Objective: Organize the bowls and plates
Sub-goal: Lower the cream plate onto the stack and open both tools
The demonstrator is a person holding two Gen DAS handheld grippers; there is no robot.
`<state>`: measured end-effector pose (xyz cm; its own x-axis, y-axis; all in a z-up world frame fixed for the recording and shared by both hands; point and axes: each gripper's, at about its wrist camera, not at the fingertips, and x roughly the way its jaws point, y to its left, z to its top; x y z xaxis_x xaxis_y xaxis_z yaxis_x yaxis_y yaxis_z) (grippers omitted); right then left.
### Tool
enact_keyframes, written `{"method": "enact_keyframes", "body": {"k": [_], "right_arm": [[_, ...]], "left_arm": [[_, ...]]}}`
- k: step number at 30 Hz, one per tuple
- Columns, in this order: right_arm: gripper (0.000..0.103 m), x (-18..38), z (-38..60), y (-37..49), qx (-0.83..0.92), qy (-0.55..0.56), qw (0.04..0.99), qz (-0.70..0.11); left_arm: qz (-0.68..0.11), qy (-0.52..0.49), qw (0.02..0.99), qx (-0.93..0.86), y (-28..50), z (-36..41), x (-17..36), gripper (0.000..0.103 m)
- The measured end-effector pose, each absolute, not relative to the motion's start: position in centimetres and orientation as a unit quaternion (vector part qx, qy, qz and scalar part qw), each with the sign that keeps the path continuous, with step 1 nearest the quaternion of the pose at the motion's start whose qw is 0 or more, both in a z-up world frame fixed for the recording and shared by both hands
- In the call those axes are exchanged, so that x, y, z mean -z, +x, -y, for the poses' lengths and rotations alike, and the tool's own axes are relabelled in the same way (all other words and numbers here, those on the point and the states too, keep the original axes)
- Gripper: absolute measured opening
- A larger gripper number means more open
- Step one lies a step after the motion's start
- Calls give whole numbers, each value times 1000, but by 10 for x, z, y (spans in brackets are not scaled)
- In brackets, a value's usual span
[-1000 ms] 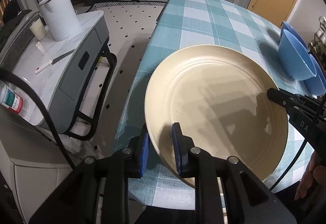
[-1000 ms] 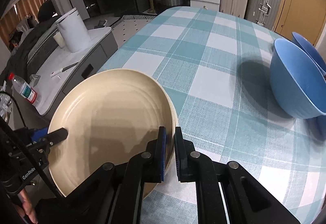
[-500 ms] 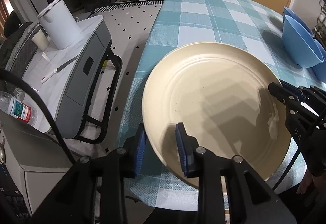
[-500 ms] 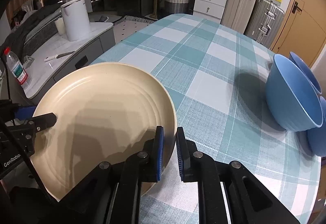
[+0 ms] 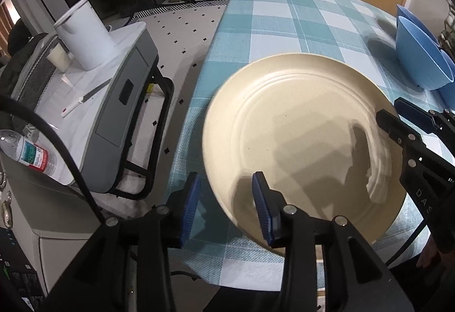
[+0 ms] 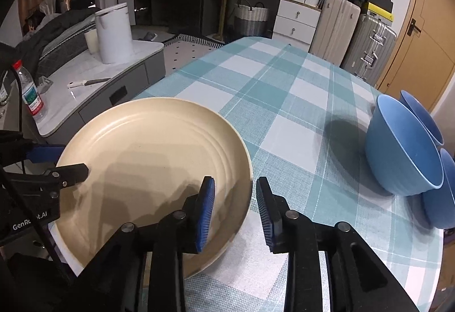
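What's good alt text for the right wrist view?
Open right gripper straddles the near rim of a cream plate on a teal checked tablecloth; the left gripper reaches over the opposite rim, blue bowls to the right.

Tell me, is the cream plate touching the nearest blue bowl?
Apart. The right wrist view shows checked tablecloth between the cream plate and the nearest blue bowl.

I see a white kettle (image 5: 85, 36) and a water bottle (image 5: 27, 151) on the grey side cabinet (image 5: 113, 101). Suitcases (image 6: 358, 27) stand beyond the checked tablecloth (image 6: 284, 101).
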<state>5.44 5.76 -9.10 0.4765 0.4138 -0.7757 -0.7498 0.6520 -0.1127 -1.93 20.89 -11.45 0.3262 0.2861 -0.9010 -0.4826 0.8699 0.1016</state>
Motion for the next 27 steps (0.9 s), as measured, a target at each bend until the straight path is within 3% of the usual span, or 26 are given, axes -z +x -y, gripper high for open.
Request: {"method": "enact_keyframes", "body": {"k": [6,11,16,27], "right_arm": [[31,76,-32,69,-380,-129,829,-390],[60,54,2,77,-377,-67,850,-362],[79,40,44,89,-359,-13,863,-356],[85,17,133,107,-303,11,901,-309]], "left_arm": [[-497,-112,826,-239,-27,-212,94,45],[-466,-114,851,-215,-23,-196,75,45],[-427,-111,880,-175,-11,-164,55,46],[-344,-74,931,-95,33,-85,29,46]]}}
